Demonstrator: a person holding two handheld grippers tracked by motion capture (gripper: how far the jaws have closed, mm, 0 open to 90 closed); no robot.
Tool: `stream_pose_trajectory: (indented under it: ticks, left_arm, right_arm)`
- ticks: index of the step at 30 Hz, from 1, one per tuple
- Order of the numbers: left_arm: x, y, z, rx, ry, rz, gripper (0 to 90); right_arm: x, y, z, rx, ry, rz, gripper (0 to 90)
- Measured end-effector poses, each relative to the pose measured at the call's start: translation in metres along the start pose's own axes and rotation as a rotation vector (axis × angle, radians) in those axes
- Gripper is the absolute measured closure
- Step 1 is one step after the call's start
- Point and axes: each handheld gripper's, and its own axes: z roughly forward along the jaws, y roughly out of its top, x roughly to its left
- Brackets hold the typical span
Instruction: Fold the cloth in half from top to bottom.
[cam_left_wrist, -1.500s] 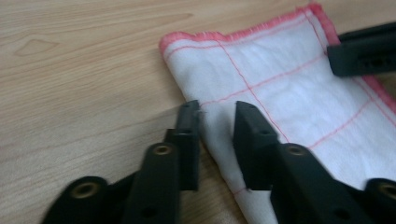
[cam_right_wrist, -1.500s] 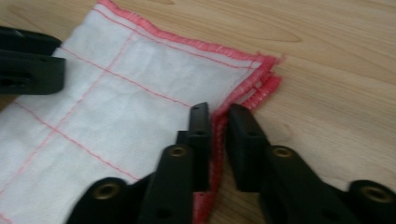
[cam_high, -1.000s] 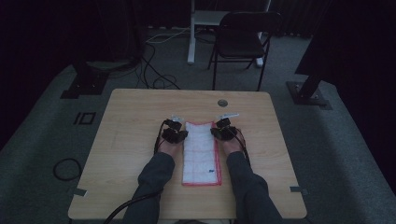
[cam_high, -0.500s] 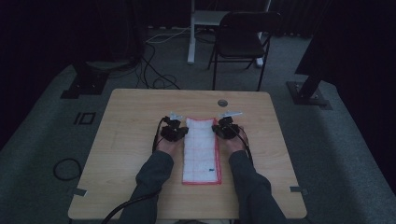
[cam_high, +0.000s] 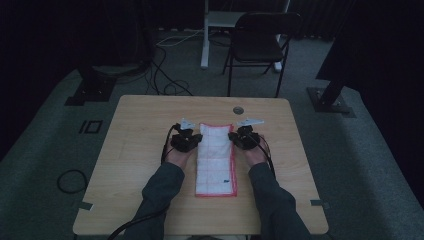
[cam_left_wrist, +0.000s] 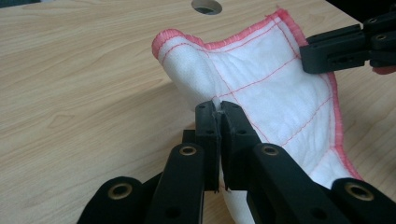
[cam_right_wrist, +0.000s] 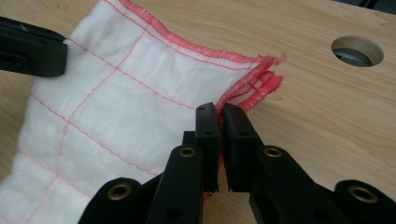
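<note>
At the centre of the wooden table (cam_high: 140, 150), a white cloth (cam_high: 216, 159) with a pink stitched hem and thin red grid lines is laid lengthwise, running from 12 o'clock toward 6 o'clock before the person. No container is seen on the table. A small dark mark is noted on the cloth near its 5 o'clock corner in the high view; it is too small to be read. No other writing is made out.

The left gripper (cam_left_wrist: 219, 112) is clenched on the cloth's left edge near the far end; in the left gripper view a bit of white fabric is seen pinched between the closed jaws, and the far corner is lifted into a hump off the wood. The right gripper (cam_right_wrist: 220, 112) is clenched on the cloth's right edge just behind the far right corner, where doubled pink hems are seen.

A round hole (cam_high: 238, 110) in the tabletop lies at 12 o'clock beyond the cloth. A dark chair (cam_high: 260, 40) stands on the floor past the table.
</note>
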Motion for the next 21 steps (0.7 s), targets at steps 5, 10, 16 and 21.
stream_pose_trajectory:
  ticks: [5, 10, 16, 21]
  left_arm:
    - [-0.002, -0.006, -0.005, -0.003, -0.006, 0.009, 87.0]
    - [-0.005, -0.017, -0.012, -0.004, -0.008, 0.014, 86.9]
    - [-0.011, -0.025, -0.02, -0.012, -0.013, 0.014, 86.7]
    - [-0.014, -0.031, -0.026, -0.019, -0.022, 0.007, 86.5]
  right_arm:
    - [0.004, -0.004, -0.004, -0.011, 0.009, -0.004, 86.0]
    - [0.011, -0.012, -0.01, -0.026, 0.035, -0.005, 86.0]
    - [0.018, -0.02, -0.014, -0.027, 0.048, -0.017, 85.9]
    - [0.02, -0.024, -0.019, -0.029, 0.056, -0.026, 85.9]
